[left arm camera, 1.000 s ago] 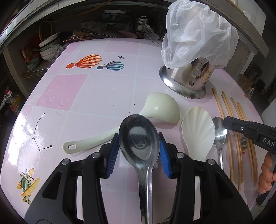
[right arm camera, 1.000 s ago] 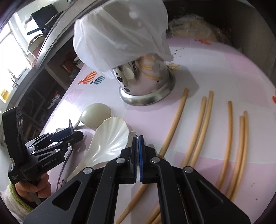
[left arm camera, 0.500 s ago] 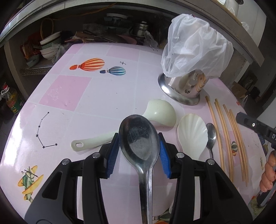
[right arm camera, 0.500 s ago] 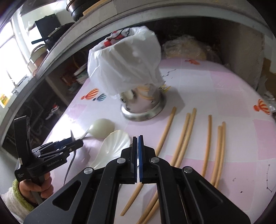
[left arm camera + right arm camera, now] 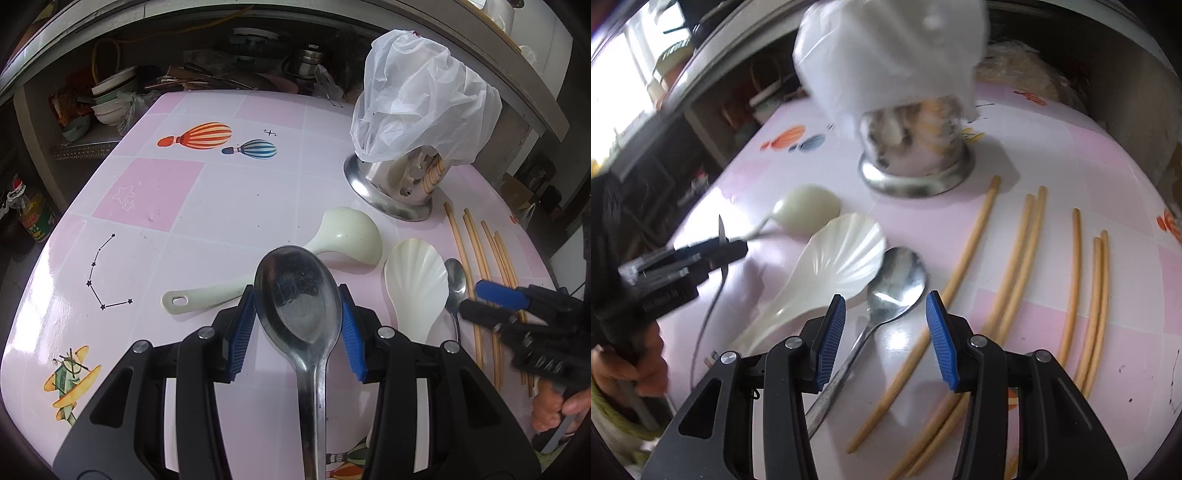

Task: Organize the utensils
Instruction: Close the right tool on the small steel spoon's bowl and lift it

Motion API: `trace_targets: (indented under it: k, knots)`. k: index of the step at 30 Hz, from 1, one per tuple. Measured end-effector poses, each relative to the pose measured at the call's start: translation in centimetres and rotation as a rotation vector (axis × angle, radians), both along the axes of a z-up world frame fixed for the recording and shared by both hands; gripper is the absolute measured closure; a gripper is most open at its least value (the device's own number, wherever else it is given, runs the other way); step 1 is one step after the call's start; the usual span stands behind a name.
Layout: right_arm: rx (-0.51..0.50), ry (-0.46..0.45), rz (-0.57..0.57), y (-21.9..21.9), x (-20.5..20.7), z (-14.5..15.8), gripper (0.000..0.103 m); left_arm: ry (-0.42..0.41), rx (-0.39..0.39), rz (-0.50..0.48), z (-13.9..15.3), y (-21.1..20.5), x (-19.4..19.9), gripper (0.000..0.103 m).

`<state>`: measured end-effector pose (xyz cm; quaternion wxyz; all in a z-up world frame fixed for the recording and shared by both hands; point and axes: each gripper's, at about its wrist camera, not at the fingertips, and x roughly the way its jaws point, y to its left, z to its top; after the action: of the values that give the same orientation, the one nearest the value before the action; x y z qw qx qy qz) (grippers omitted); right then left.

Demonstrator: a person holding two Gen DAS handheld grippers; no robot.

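Spoon pinched by its bowl in the left gripper, above the table; right gripper, jaws just opened and empty, hangs over the small spoon. Good practice is probably to straddle that spoon's neck squarely, clear of the shell scoop and nearest chopstick, before closing. Counts: two metal spoons, one ladle, one scoop, six chopsticks, one bag-covered holder at far right.

I could read almost nothing. My left gripper carried a line of pale lettering on its black side, too blurred to make out. The red label on a bottle beside the table held print too small to read.
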<state>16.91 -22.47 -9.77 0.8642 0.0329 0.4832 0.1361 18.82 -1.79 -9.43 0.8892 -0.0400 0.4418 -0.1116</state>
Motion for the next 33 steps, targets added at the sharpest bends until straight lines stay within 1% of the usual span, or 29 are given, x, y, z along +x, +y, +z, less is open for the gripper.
trace_targets:
  k: [3, 5, 7, 10, 16, 19, 22, 24, 26, 27, 28, 33]
  knots:
    - [0.0, 0.013, 0.029, 0.7, -0.4, -0.4, 0.058, -0.001, 0.001, 0.003, 0.0, 0.1, 0.0, 0.061]
    - [0.042, 0.042, 0.034, 0.5, -0.5, -0.9, 0.058, 0.0, -0.002, 0.007, -0.1, 0.2, 0.1, 0.061]
    - [0.065, 0.044, 0.027, 0.1, -0.6, -0.9, 0.058, 0.001, -0.005, 0.009, -0.1, 0.3, 0.1, 0.061]
    - [0.097, 0.074, 0.014, -0.5, -0.6, -0.7, 0.058, 0.001, -0.009, 0.008, -0.1, 0.4, 0.2, 0.061]
    - [0.026, 0.09, -0.02, -1.4, -1.0, -0.5, 0.058, -0.004, -0.02, 0.01, 0.0, 0.6, 0.2, 0.061]
    - [0.004, 0.095, -0.031, -1.1, -0.7, -0.4, 0.058, -0.003, -0.023, 0.012, 0.0, 0.6, 0.1, 0.061]
    - [-0.028, 0.08, -0.01, 0.2, -0.5, -0.4, 0.058, -0.004, -0.021, 0.01, 0.1, 0.6, 0.1, 0.061]
    - [-0.092, 0.061, 0.011, 1.5, -0.6, -0.5, 0.058, -0.004, -0.021, 0.012, 0.1, 0.7, 0.1, 0.061]
    - [-0.148, 0.043, 0.02, 2.4, -0.8, -0.6, 0.068, -0.005, -0.024, 0.017, 0.2, 0.9, 0.1, 0.061]
    - [-0.172, 0.036, 0.021, 2.6, -0.9, -0.6, 0.077, -0.007, -0.024, 0.019, 0.2, 0.9, 0.1, 0.061]
    - [-0.17, 0.037, 0.029, 2.7, -1.1, -0.5, 0.087, -0.008, -0.024, 0.019, 0.3, 1.0, 0.0, 0.061]
    - [-0.139, 0.064, 0.007, 2.2, -1.9, -0.5, 0.094, -0.011, -0.028, 0.023, 0.4, 1.2, 0.0, 0.061]
